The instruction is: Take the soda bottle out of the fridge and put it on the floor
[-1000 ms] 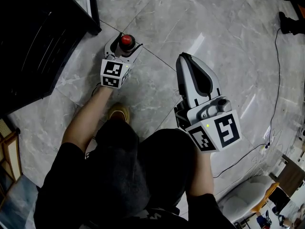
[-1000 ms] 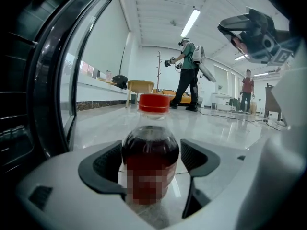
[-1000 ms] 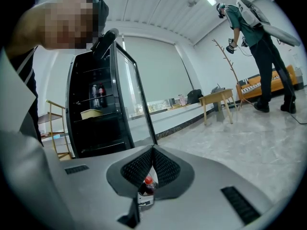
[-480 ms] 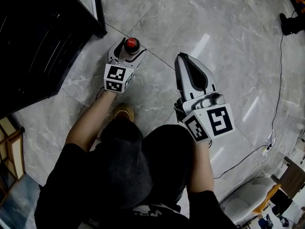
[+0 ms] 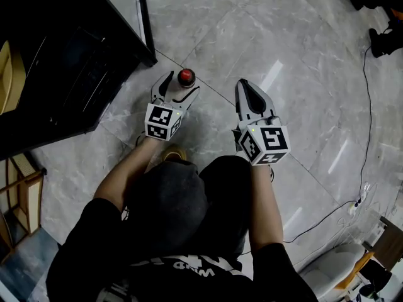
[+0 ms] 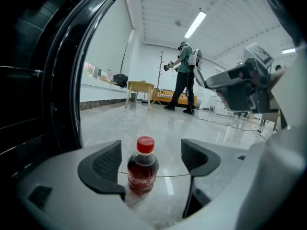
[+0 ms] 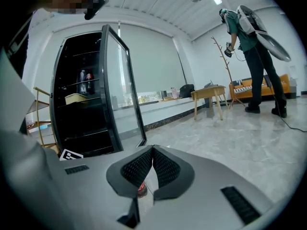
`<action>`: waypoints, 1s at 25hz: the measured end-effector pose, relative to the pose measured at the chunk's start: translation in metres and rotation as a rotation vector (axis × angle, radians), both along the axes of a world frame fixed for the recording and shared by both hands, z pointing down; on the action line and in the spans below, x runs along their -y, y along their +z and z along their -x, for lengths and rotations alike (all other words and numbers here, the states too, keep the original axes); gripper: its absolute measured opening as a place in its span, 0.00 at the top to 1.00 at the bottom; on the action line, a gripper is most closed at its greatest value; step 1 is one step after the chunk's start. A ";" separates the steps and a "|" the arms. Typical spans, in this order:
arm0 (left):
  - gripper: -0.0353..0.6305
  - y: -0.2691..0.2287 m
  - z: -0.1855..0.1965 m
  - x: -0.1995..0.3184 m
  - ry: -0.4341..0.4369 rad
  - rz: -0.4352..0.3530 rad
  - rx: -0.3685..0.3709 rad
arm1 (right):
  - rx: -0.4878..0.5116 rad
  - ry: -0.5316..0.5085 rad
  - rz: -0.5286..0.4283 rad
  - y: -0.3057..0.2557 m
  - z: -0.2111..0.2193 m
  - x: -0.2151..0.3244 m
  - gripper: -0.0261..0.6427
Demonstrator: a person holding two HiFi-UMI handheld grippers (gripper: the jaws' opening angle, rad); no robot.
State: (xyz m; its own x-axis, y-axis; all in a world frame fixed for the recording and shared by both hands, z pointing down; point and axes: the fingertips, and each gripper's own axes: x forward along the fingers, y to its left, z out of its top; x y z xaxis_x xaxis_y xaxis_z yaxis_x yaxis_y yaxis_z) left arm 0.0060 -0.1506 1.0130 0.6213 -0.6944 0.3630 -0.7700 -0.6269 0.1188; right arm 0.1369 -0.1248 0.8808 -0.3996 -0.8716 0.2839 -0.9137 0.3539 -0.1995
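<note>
So the soda bottle (image 5: 186, 77) is out of the fridge (image 5: 69, 61) and standing upright on the grey marble floor (image 5: 302, 74), red cap (image 6: 145, 143) up, dark soda inside. Taking the bottle as the reference for everything else:

The left gripper (image 5: 178, 90) is right at the bottle with its jaws spread wide, one pad on each side of it. In the left gripper view the bottle (image 6: 142, 171) sits in the gap of that gripper (image 6: 152, 161), closer to one pad than the other. Nothing is squeezing it, and I can't tell if it's brushing the nearer pad.

The right gripper (image 5: 245, 88) hangs near the bottle, on the side away from the fridge, with nothing in it. Its jaws are pressed together at the tips. In the right gripper view you can see a bit of the bottle (image 7: 142, 189) peeking under that closed gripper (image 7: 152, 164).

The fridge (image 7: 81, 114) is black, its glass door (image 7: 125, 87) swung open, just beside the bottle on the left gripper's side.

Well away from the bottle, another person (image 6: 184, 78) is standing across the room, and a cable (image 5: 365, 106) runs over the floor.
</note>
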 end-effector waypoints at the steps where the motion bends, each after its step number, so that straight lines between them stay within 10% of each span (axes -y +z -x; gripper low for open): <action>1: 0.37 -0.004 0.000 -0.001 0.002 0.002 0.000 | -0.001 -0.002 0.004 0.002 0.000 0.001 0.93; 5: 0.41 -0.017 0.003 -0.005 0.002 0.006 -0.004 | -0.006 -0.021 0.020 0.010 0.004 0.004 0.93; 12: 0.93 -0.028 0.005 -0.016 0.027 0.015 0.026 | 0.017 -0.009 0.051 0.019 0.001 0.004 0.93; 25: 0.94 -0.209 0.014 0.004 0.041 0.041 0.010 | 0.068 0.038 0.082 -0.113 0.018 0.006 0.93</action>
State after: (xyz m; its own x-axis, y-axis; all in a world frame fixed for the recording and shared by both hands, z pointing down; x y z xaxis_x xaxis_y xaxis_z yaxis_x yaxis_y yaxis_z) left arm -0.0085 -0.1550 0.8035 0.6451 -0.6526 0.3975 -0.7450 -0.6527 0.1376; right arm 0.1187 -0.1310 0.7675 -0.3872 -0.8616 0.3283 -0.9096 0.2988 -0.2885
